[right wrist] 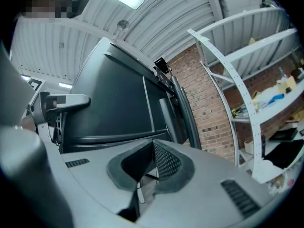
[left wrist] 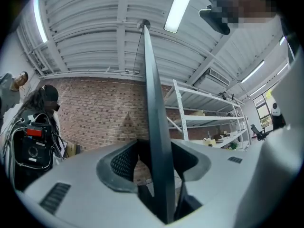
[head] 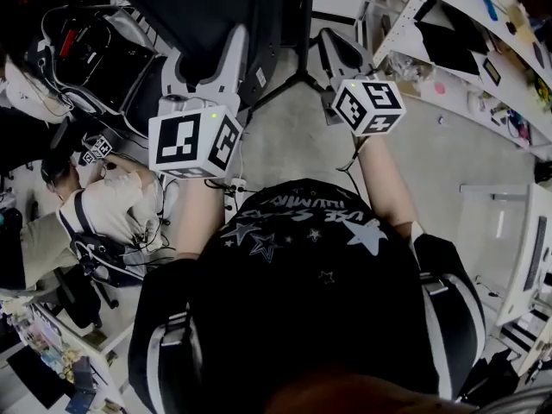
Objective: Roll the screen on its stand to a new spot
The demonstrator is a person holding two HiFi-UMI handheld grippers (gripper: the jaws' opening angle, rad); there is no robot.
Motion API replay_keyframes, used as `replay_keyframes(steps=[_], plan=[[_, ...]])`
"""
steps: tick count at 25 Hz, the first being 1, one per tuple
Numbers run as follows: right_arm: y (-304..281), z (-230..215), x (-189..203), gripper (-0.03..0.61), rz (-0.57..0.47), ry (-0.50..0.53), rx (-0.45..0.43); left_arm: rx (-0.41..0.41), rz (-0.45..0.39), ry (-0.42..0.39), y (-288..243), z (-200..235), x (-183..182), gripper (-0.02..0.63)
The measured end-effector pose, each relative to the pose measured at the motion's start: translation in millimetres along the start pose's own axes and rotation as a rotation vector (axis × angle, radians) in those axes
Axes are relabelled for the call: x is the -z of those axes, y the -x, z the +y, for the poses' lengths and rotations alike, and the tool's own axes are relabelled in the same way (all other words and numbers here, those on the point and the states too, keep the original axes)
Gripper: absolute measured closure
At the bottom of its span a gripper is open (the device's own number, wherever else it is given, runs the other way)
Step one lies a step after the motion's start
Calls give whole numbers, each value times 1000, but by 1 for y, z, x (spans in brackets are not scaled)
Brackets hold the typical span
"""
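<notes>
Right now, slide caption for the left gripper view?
Left hand-held gripper, jaws closing around the screen edge; brick wall and shelving behind.

Screen (right wrist: 114,99) seemingly black; brick wall (left wrist: 95,108) red.

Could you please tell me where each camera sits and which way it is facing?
Head view: on the person's head, facing steeply down at the floor; torso, left forearm and right forearm show.
Left gripper view: on the left gripper, looking upward along its closing jaws, which straddle the screen edge.
Right gripper view: on the right gripper, looking up at the screen's back; its jaws are together, empty.
Shared: both gripper views show the screen, brick wall and white shelving.
</notes>
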State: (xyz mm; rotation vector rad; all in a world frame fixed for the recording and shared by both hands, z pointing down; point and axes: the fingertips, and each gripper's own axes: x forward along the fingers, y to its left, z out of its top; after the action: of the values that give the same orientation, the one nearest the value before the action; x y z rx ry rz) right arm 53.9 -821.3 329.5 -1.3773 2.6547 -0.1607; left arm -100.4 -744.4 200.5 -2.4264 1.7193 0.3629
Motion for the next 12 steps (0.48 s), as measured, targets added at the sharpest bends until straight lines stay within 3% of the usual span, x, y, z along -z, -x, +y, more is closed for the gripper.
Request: replay_keyframes(steps=[12], plan=[[34, 39, -1, 571, -1, 3, 41, 26, -35, 16, 46, -11, -15, 389]])
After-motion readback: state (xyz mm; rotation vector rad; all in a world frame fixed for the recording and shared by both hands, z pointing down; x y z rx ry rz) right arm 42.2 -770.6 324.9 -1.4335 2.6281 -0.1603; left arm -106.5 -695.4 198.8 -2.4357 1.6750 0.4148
